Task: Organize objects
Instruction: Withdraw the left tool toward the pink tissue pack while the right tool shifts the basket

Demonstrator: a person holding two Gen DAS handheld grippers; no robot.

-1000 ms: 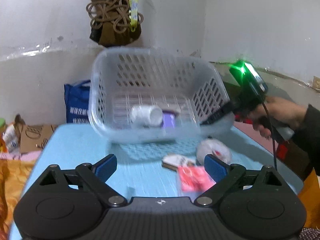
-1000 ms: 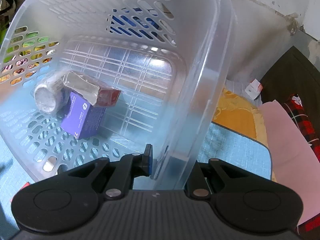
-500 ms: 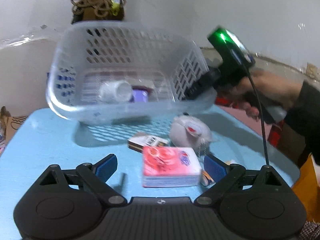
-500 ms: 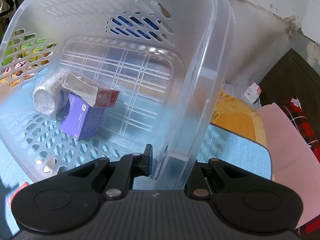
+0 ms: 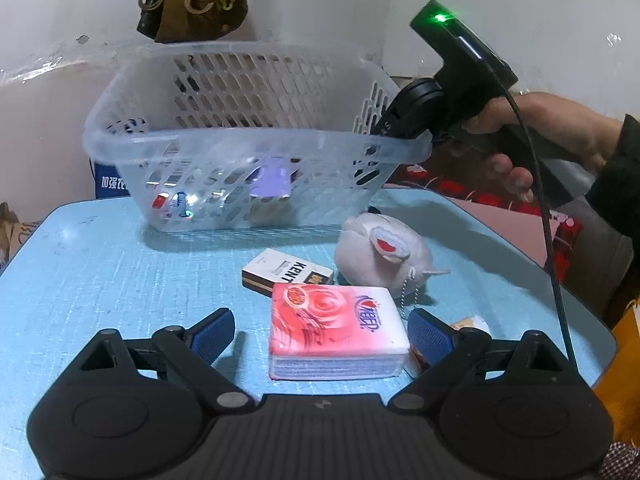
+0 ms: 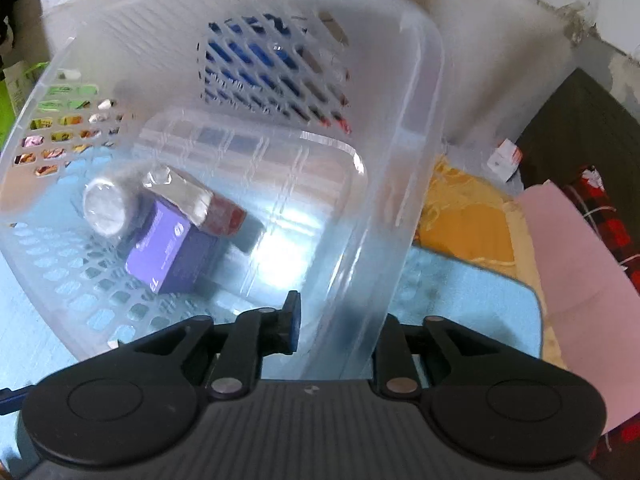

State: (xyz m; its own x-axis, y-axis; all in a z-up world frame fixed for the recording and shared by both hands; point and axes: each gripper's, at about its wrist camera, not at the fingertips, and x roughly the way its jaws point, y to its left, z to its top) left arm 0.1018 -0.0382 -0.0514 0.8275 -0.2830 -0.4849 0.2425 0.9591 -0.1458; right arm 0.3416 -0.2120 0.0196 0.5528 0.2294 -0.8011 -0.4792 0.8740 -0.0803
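Left wrist view: the clear basket (image 5: 248, 140) sits on the blue desk (image 5: 100, 280), its side wall between the just-loosening right gripper (image 6: 336, 320) fingers. Before the basket, the wide-open left gripper (image 5: 320, 332) flanks a tissue pack (image 5: 336, 328).

Left gripper (image 5: 322, 334) open around tissue pack (image 5: 336, 330), basket (image 5: 248, 140) beyond

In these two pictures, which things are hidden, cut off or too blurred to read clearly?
- Left wrist view: things inside the basket show only as blurred colours through its slotted wall.
- Left wrist view: a small item behind the left tool's right finger is mostly hidden, so I cannot name it.
- Right wrist view: the right tool's outer pad is veiled by the basket wall, so contact there is unclear.
- Right wrist view: the purple box print is too blurred to read.
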